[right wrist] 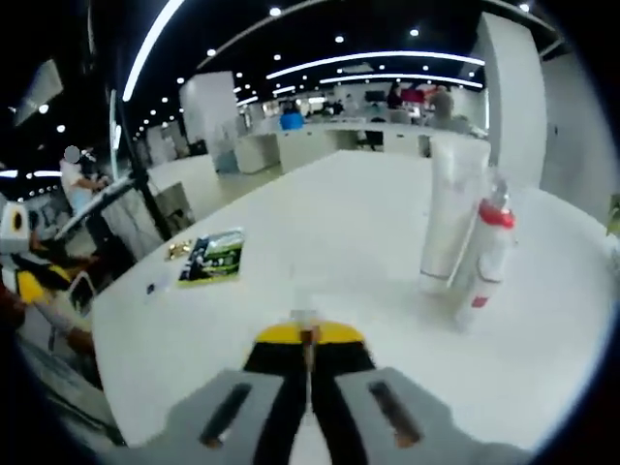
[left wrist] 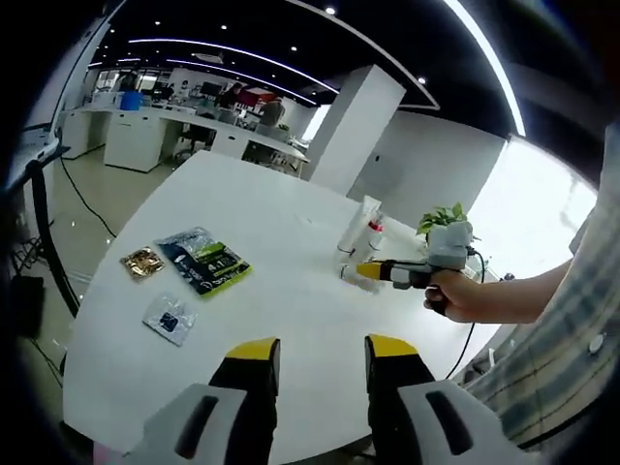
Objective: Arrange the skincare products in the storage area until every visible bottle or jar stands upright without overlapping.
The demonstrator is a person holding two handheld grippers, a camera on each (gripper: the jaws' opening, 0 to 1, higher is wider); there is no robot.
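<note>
Left gripper [left wrist: 322, 360] hovers with jaws apart — right gripper [right wrist: 308, 336] pinches a small clear bottle [right wrist: 304, 317].

The left gripper view looks from above one edge of the white counter [left wrist: 291, 232] across to the white tube [left wrist: 355, 225], seen far off; the right gripper view sits low and close beside that tube [right wrist: 451, 208]. Both views share the counter [right wrist: 339, 223], tube and green packet [left wrist: 205, 260] [right wrist: 213, 256].

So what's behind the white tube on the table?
Beside the white tube leans a red-capped bottle, touching it. Behind both, bare table, then distant desks. The table strip directly behind the tube is covered by it.
</note>
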